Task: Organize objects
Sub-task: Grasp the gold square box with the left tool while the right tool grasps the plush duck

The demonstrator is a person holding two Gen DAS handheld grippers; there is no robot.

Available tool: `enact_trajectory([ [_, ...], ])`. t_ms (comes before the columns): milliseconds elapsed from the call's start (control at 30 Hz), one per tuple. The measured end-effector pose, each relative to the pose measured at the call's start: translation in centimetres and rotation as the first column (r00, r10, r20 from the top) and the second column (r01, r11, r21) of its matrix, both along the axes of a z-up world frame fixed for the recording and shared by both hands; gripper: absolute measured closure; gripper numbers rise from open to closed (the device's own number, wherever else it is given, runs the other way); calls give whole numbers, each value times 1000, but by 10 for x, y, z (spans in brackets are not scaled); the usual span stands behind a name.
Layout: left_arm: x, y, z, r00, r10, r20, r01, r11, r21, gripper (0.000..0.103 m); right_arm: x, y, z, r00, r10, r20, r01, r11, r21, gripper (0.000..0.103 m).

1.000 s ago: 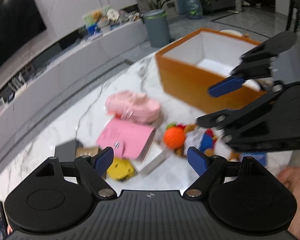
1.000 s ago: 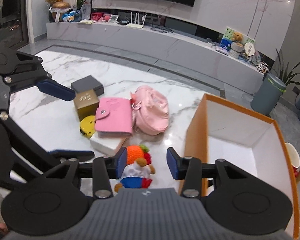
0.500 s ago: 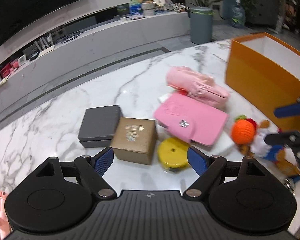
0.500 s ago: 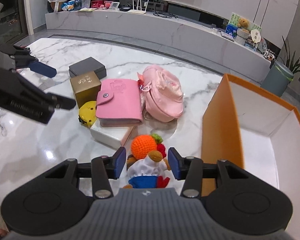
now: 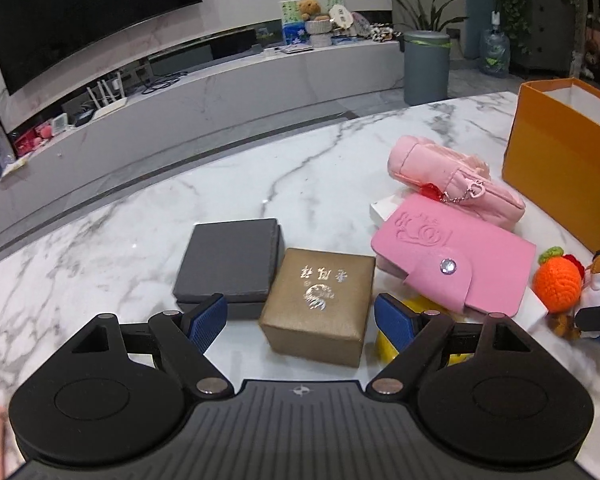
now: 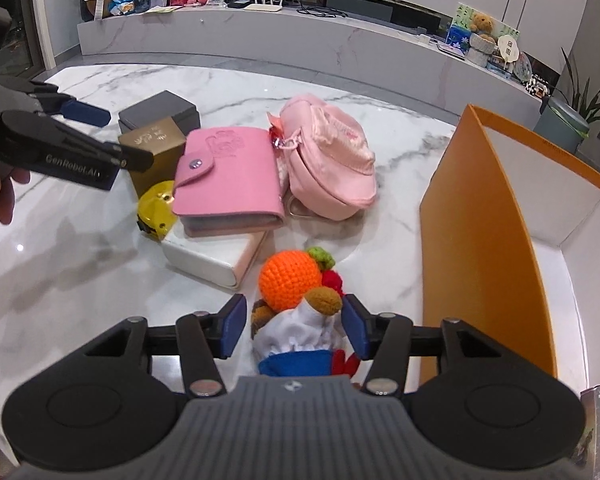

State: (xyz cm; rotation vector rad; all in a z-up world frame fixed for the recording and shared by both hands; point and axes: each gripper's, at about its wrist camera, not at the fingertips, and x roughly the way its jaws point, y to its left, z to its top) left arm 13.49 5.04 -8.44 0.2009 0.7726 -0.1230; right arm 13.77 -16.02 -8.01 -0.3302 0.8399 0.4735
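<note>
Doll (image 6: 296, 320) lies on the surface beside the orange box (image 6: 480, 240), between the spread right fingers (image 6: 233, 322), not yet pinched. Left fingers (image 5: 208, 318), spread, straddle the gold box (image 5: 320, 304).

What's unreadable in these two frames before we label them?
- Yellow item: left view, mostly hidden by the left tool finger and pink wallet.
- Doll lower body: right view, hidden under the right tool.
- White box: wallet covers its top.
- Orange box contents: cut off by the frame's edge.
</note>
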Motion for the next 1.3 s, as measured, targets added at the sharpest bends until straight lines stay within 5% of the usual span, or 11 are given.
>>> enact_trajectory([
  [500, 6, -2, -14, 999, -45, 19, 46, 997, -57, 11, 13, -6, -16, 999, -18, -31, 18, 1000, -8, 39],
  [633, 6, -1, -13, 999, -31, 14, 31, 998, -48, 25, 14, -3, -20, 999, -6, -37, 6, 1000, -18, 37],
  [833, 4, -3, -10, 1000, -13, -12, 13, 999, -43, 27, 15, -2, -21, 999, 6, -47, -6, 1000, -10, 46],
  [1133, -10, 0, -5, 995, 26, -92, -30, 999, -40, 27, 2, 4, -20, 996, 62, -57, -61, 998, 12, 49],
  [1300, -24, 6, 1, 984, 51, -171, -59, 997, -42, 27, -6, 5, -16, 997, 68, -47, -68, 998, 1, 42],
])
